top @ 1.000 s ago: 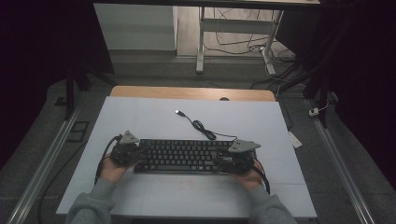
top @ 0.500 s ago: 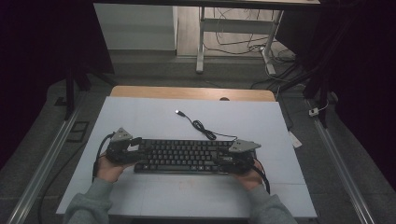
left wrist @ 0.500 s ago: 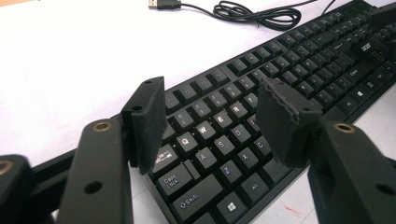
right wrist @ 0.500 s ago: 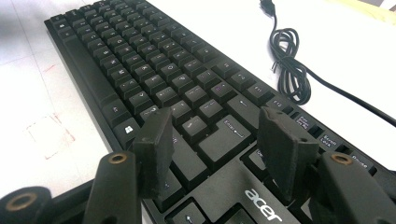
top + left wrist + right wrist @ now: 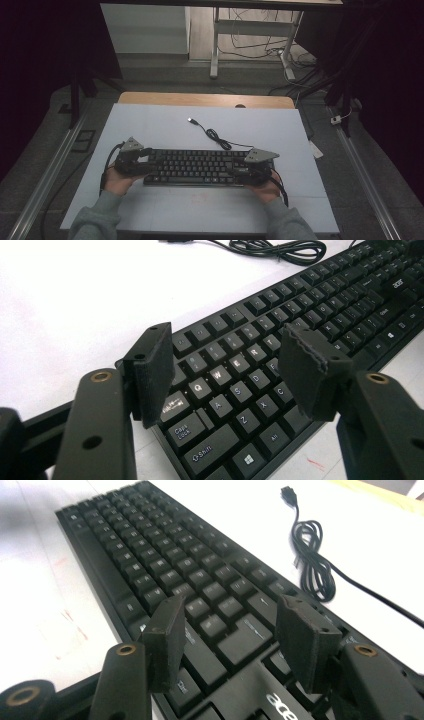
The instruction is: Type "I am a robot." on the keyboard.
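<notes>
The keyboard (image 5: pixel 195 166) is matt black plastic with smooth keys, on a smooth white table (image 5: pixel 165 127).

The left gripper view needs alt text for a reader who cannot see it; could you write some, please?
A black keyboard lies on a white table, seen between the two open black pads of the left claw, which have just been opening over its left end. The keyboard's coiled cable lies on the table beyond.
</notes>
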Demonstrator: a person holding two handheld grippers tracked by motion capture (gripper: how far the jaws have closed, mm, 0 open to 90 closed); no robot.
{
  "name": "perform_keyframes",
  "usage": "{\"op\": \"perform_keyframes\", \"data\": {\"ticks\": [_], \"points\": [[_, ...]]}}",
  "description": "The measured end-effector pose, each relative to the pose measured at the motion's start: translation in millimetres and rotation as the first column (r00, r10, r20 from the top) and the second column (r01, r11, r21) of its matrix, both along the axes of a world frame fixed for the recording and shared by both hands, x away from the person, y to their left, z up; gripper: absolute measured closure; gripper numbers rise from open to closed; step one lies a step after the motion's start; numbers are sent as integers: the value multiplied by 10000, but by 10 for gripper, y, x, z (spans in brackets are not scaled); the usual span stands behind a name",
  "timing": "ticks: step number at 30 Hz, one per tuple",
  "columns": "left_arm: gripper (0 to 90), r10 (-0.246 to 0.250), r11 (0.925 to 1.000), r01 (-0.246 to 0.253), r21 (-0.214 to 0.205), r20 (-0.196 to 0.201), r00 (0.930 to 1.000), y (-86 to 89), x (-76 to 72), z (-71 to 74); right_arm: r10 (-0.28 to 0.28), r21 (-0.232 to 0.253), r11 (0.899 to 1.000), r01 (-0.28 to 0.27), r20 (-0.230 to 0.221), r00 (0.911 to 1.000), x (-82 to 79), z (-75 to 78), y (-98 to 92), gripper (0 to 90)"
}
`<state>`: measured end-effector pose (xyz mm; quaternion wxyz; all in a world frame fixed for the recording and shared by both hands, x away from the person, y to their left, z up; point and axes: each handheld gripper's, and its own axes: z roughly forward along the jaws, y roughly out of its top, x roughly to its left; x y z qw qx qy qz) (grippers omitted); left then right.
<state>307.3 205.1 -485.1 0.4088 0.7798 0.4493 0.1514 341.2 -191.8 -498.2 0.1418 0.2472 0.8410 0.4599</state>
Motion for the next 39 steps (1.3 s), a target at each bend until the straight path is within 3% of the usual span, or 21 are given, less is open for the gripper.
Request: {"op": "perform_keyframes", "data": {"ticks": [8,20,27,35,39], "points": [[378,-14,9999,15,115,-127,9999,-16,11,-21,471,395,9981,-468,-79,9989,5,107,183,463],[352,104,9998,-100,167,-220,9997,-19,24,-47,753,-36,9971,-755,-509,9959,57,114,422,502],[349,42,9997,-36,232,-259,9997,-26,28,-55,1062,-327,9936,-1084,-625,9924,59,94,574,622],[334,109,9996,-102,261,-265,9996,-23,24,-62,1566,-815,9834,-1623,-725,9850,51,89,733,874],[326,147,9997,-143,191,-255,9996,-7,21,-53,1777,-921,9782,-1860,-915,9798,43,92,818,900]]}}
